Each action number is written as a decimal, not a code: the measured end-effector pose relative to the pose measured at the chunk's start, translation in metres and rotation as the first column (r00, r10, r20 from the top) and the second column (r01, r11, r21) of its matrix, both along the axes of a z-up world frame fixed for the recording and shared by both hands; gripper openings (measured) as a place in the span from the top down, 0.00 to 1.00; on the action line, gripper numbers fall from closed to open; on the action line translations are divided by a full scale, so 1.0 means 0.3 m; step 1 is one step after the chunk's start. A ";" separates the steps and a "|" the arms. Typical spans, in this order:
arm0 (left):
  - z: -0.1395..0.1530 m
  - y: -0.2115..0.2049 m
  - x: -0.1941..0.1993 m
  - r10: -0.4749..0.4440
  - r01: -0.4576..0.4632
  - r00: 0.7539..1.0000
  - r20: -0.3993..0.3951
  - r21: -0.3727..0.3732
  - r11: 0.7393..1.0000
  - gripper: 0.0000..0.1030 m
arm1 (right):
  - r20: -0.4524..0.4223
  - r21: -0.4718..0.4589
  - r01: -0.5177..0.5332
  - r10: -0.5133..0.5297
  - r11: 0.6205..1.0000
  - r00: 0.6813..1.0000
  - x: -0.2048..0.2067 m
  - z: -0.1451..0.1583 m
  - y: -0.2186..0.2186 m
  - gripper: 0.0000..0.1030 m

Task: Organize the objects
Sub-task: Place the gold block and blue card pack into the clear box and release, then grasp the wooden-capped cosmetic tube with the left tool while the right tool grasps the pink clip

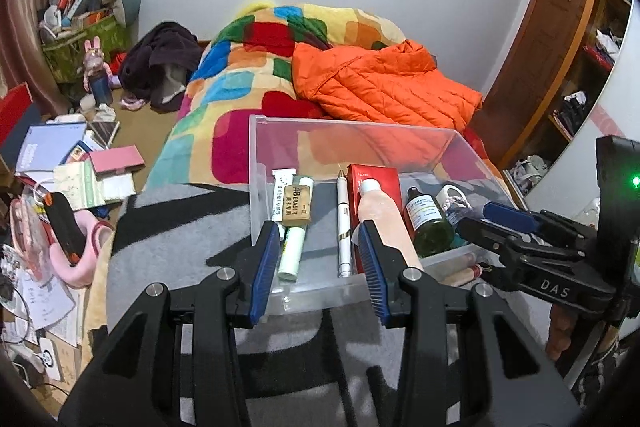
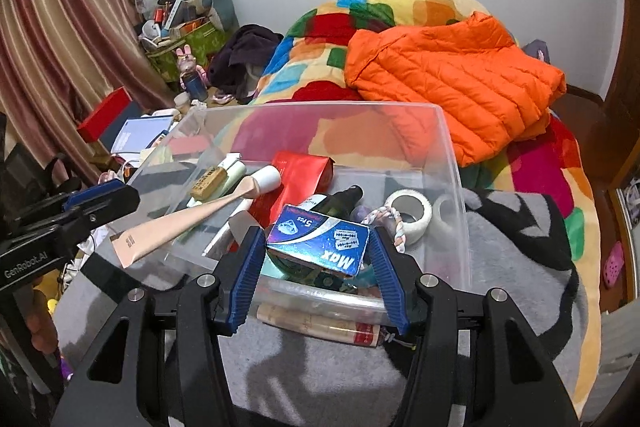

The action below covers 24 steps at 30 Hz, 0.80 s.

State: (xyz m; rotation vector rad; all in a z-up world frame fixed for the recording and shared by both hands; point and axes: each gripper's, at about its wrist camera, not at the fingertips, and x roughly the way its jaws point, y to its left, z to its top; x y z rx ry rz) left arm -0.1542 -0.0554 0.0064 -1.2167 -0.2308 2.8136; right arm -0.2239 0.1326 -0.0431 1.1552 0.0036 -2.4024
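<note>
A clear plastic bin [image 1: 360, 129] [image 2: 452, 155] sits on the grey blanket on the bed. In it lie a white pen [image 1: 343, 227], a red box [image 1: 374, 175] [image 2: 304, 167], a pink tube [image 1: 384, 215] [image 2: 192, 223], a green bottle [image 1: 430, 223], an eraser [image 1: 297, 205] and a tape roll [image 2: 412, 215]. My left gripper [image 1: 322, 267] is open at the bin's near wall, holding nothing. My right gripper [image 2: 316, 259] is shut on a blue "Max" razor blade box [image 2: 320, 241], held above the bin's near right corner. The right gripper also shows in the left wrist view [image 1: 492, 219].
An orange puffer jacket [image 1: 380, 83] [image 2: 452, 75] lies on the colourful quilt behind the bin. A tan tube [image 2: 316, 323] lies on the blanket just outside the bin's near wall. The floor at left is littered with books and papers [image 1: 60, 163]. A wooden wardrobe [image 1: 560, 27] stands at right.
</note>
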 end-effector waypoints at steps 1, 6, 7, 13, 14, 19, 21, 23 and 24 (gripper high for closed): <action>0.007 0.003 0.007 -0.001 0.001 1.000 -0.005 -0.006 1.000 0.61 | 0.006 -0.008 -0.005 0.005 1.000 1.000 0.001 0.003 0.004 0.47; 0.066 0.029 0.063 -0.023 0.021 0.998 -0.053 -0.039 0.999 0.58 | -0.014 -0.024 -0.011 0.011 1.000 1.000 0.024 0.041 0.037 0.46; 0.079 0.034 0.075 -0.026 0.023 0.998 -0.065 -0.041 0.999 0.54 | -0.027 -0.022 -0.011 0.010 1.000 1.000 0.033 0.054 0.047 0.46; 0.141 0.089 0.158 -0.068 0.064 0.990 -0.125 -0.035 0.997 0.44 | -0.108 -0.002 0.016 -0.016 1.000 0.994 0.101 0.128 0.146 0.46; 0.144 0.105 0.169 -0.081 0.077 0.989 -0.127 -0.035 0.996 0.43 | -0.116 0.002 0.024 -0.023 1.000 0.993 0.107 0.133 0.161 0.46; 0.114 0.177 0.207 -0.128 0.128 0.986 -0.103 -0.013 0.992 0.41 | -0.103 0.052 0.060 -0.055 0.997 0.993 0.138 0.075 0.231 0.46; 0.082 0.213 0.213 -0.155 0.155 0.985 -0.079 -0.004 0.988 0.41 | -0.078 0.071 0.066 -0.060 0.995 0.995 0.144 0.030 0.250 0.46; 0.037 0.256 0.203 -0.175 0.175 0.984 -0.039 -0.008 0.985 0.41 | -0.035 0.075 0.059 -0.057 0.995 0.998 0.137 -0.018 0.269 0.46; 0.016 0.273 0.198 -0.182 0.181 0.983 -0.021 -0.012 0.983 0.41 | -0.022 0.075 0.058 -0.056 0.996 0.998 0.135 -0.038 0.274 0.47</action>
